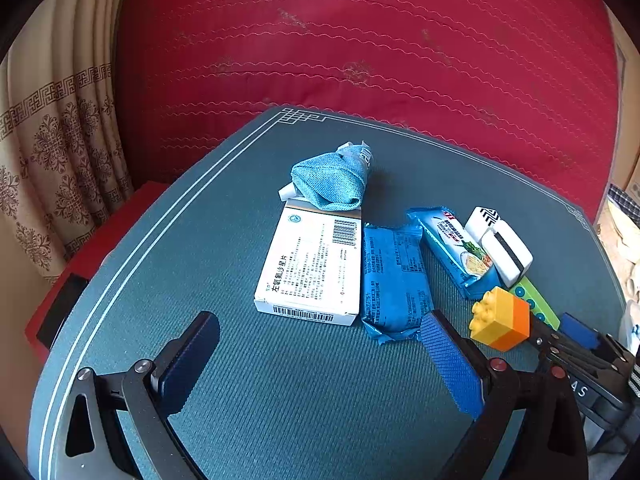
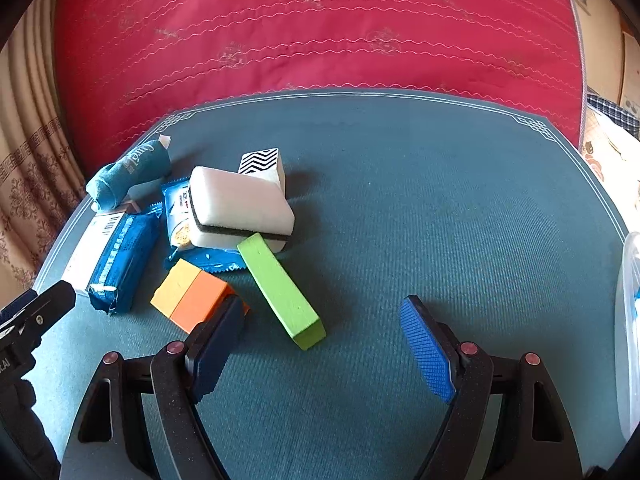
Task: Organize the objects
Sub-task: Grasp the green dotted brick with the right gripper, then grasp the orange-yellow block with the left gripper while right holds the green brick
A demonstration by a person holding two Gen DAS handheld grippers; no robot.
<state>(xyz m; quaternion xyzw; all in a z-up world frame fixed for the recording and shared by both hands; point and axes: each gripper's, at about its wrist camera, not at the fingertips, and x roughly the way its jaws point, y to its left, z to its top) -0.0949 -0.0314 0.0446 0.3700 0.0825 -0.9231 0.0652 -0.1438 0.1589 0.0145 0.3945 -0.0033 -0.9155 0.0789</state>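
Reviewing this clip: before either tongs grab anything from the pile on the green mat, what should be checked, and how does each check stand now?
1. Right tongs open: ok.
2. Left tongs open, nothing held: ok.
3. Green block lies free at its near end, ahead of the right tongs: ok.
4. Block's far end clear of the sponge: cannot tell, it looks tucked under.
5. Right tongs' left finger clear of the orange-yellow brick: not ok, right against it.
6. Container open for drop-off: cannot tell.

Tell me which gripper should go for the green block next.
Right. The right gripper is open with the green block just ahead between its fingers. The left gripper faces the white medicine box, far from the block.
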